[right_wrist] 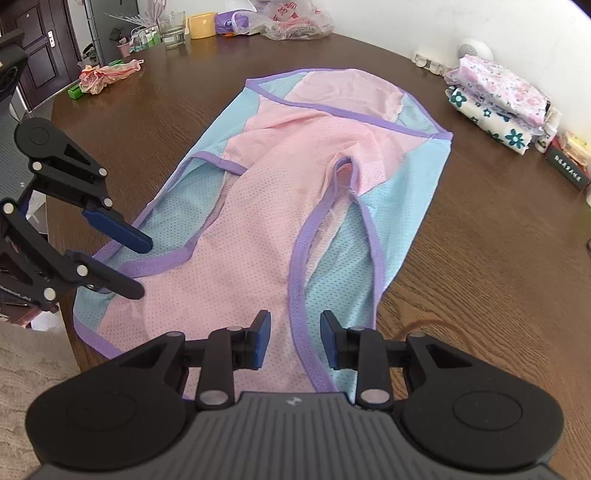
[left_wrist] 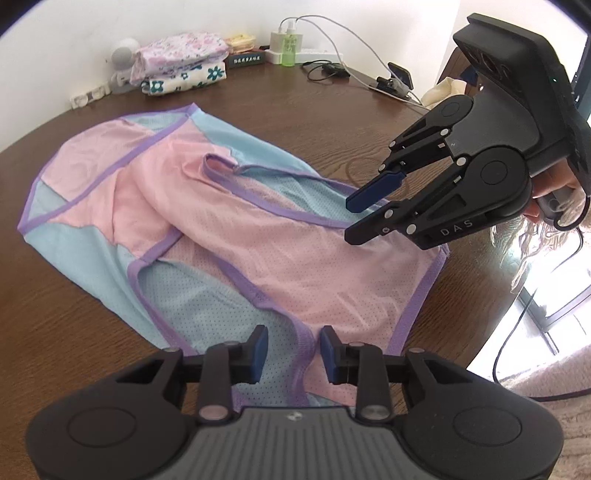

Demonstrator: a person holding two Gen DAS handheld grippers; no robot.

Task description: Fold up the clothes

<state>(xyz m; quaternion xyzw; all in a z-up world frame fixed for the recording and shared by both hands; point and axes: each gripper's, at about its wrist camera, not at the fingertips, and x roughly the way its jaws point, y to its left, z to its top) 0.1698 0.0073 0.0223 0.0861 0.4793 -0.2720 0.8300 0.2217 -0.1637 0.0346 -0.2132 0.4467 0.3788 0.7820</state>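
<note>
A pink and light-blue mesh garment with purple trim (left_wrist: 236, 229) lies spread and rumpled on the brown wooden table (left_wrist: 314, 107); it also shows in the right wrist view (right_wrist: 258, 221). My left gripper (left_wrist: 291, 347) is open, its jaws either side of a purple-trimmed edge at the garment's near end, holding nothing. My right gripper (right_wrist: 295, 336) is open above the garment's other end, over a purple trim line. Each gripper shows in the other's view, open and just above the cloth: the right one (left_wrist: 349, 221) and the left one (right_wrist: 142, 267).
A stack of folded floral clothes (left_wrist: 181, 62) (right_wrist: 498, 107) sits by the wall with a small white figure (left_wrist: 122, 62), a charger and cables (left_wrist: 332, 62). A glass (right_wrist: 173, 29), yellow cup, plastic bags (right_wrist: 291, 18) and wrappers (right_wrist: 107, 75) stand at the table's far end.
</note>
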